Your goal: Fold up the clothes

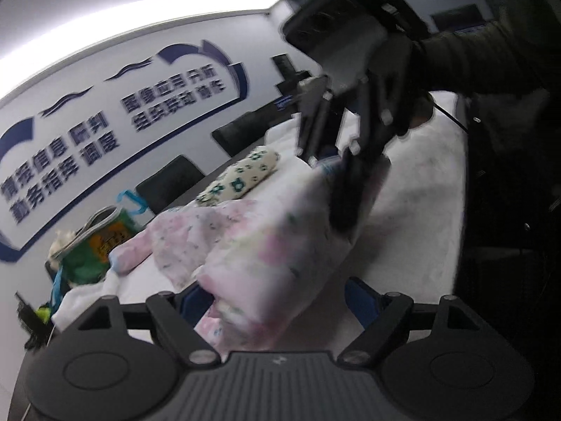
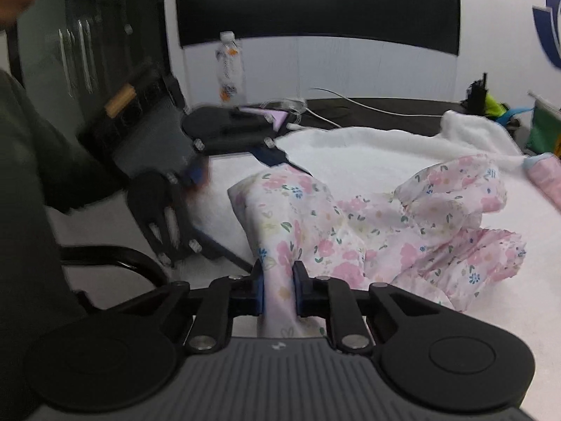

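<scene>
With the right gripper fingers clamped on the pink floral cotton garment and the left gripper fingers spread wide around a fold of it, the half-lifted cloth could slump and bunch on the white-covered desk.

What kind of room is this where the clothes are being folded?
Likely an office or meeting room, not a home: a wall sign with large blue lettering, a big dark screen, and black chairs behind the white-covered table.
</scene>
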Demonstrator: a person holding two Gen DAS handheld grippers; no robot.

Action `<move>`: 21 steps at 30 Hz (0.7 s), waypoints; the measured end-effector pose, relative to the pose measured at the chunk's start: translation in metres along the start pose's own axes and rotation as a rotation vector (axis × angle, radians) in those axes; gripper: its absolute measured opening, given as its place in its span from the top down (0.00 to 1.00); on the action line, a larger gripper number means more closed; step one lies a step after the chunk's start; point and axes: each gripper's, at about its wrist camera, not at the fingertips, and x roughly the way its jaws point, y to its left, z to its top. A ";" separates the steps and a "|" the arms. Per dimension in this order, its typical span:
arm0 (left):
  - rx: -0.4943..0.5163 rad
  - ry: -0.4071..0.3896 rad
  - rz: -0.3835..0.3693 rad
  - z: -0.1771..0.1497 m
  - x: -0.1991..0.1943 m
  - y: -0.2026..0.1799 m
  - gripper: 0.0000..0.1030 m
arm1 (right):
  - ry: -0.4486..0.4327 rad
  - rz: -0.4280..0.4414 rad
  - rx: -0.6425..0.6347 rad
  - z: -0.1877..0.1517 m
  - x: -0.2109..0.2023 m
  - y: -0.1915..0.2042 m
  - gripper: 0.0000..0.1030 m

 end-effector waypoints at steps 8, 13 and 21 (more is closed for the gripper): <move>-0.141 0.010 -0.079 -0.006 0.011 0.021 0.45 | -0.038 -0.013 0.037 -0.011 -0.018 0.010 0.69; -0.291 0.035 -0.111 -0.008 0.020 0.043 0.50 | -0.112 -0.173 -0.087 -0.030 -0.027 0.038 0.09; -0.406 -0.015 -0.086 -0.015 0.003 0.048 0.56 | -0.038 -0.422 -0.321 -0.051 0.007 0.070 0.51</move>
